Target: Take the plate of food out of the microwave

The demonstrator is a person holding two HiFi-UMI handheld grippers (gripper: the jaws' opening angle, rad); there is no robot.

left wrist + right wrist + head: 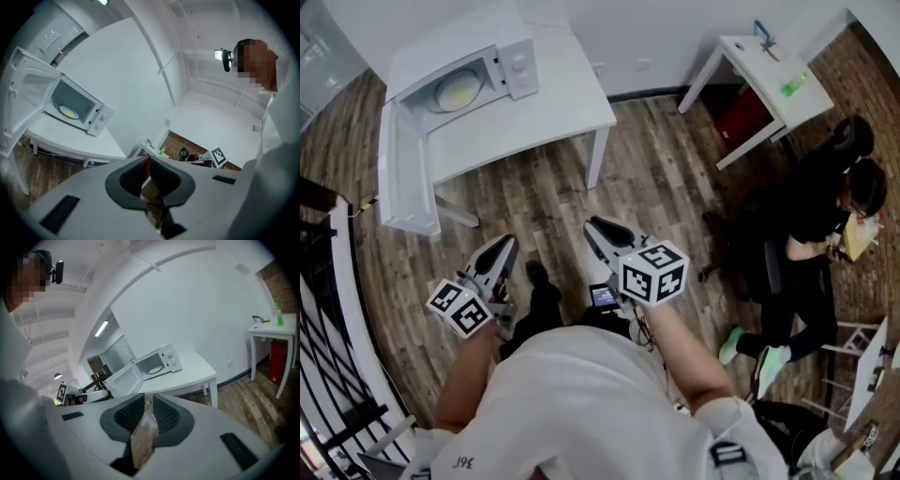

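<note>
Sitting inside the microwave (pixel 514 64) at the upper left of the head view, the plate (pixel 457 91) holds a pale yellow food. The door (pixel 398 178) hangs wide open over the edge of the white table (pixel 562 103). Both grippers are low in the frame, over the wood floor (pixel 553 202) and well apart from the microwave. The left gripper (pixel 504 248) is clenched on nothing. The right gripper (pixel 598 230) is released, with a narrow slit between its pads and nothing in it.
</note>
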